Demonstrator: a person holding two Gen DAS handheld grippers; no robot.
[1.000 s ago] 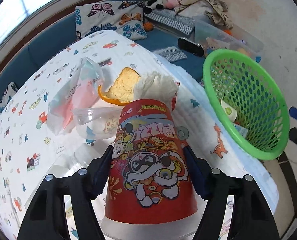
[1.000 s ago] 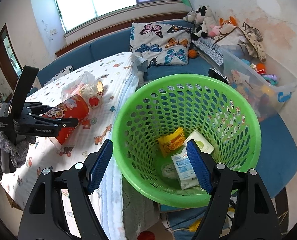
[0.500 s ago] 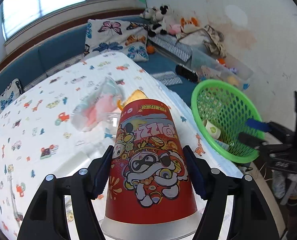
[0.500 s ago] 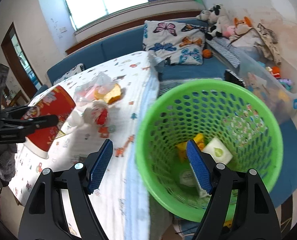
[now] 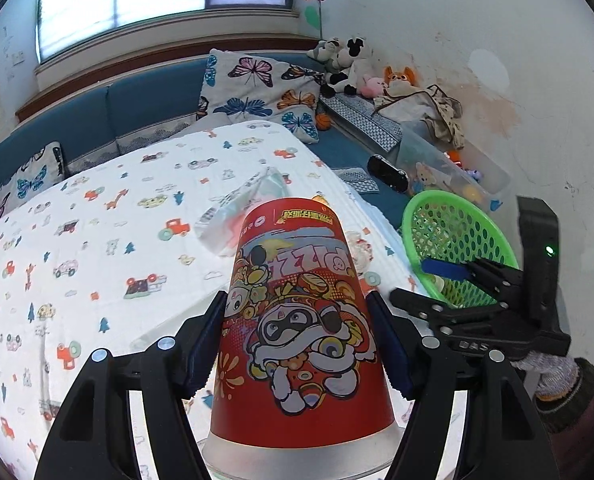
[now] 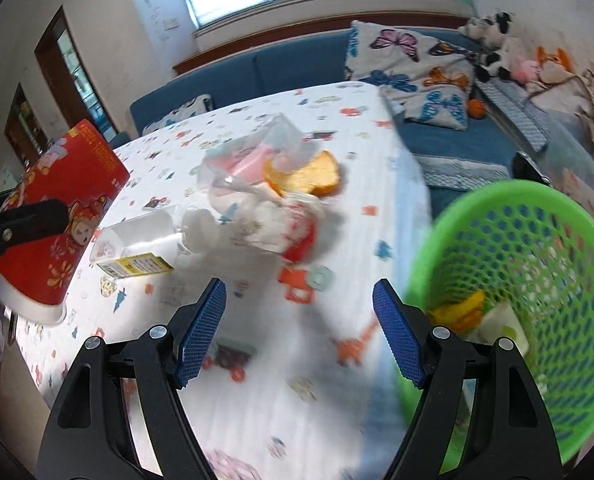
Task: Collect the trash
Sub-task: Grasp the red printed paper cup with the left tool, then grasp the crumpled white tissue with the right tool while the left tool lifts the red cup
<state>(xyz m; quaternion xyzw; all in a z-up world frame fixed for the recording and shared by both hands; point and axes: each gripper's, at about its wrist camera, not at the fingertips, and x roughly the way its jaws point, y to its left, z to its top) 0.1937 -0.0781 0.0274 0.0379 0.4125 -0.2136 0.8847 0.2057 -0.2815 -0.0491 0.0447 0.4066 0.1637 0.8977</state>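
My left gripper (image 5: pixel 297 336) is shut on a red cartoon-printed paper cup (image 5: pixel 301 320), held upside down above the table; the cup also shows in the right wrist view (image 6: pixel 57 216) at the far left. My right gripper (image 6: pixel 299 330) is open and empty over the table's near edge; it appears in the left wrist view (image 5: pixel 445 280) beside the green mesh basket (image 5: pixel 457 256). The basket (image 6: pixel 537 280) stands off the table's right side with several wrappers inside. A trash pile lies mid-table: clear plastic bag (image 6: pixel 253 152), orange peel (image 6: pixel 309 176), crumpled tissue (image 6: pixel 281 220), clear plastic box (image 6: pixel 137 240).
The table has a white cloth (image 5: pixel 97 240) printed with cars and animals. A blue sofa (image 5: pixel 97 120) with butterfly cushions (image 5: pixel 257 88) runs behind it. Stuffed toys (image 5: pixel 345 60) and a clear storage bin (image 5: pixel 457 168) sit at the right by the wall.
My left gripper has lifted the cup up and back from the trash pile. My right gripper has swung left, from over the basket to over the table's edge.
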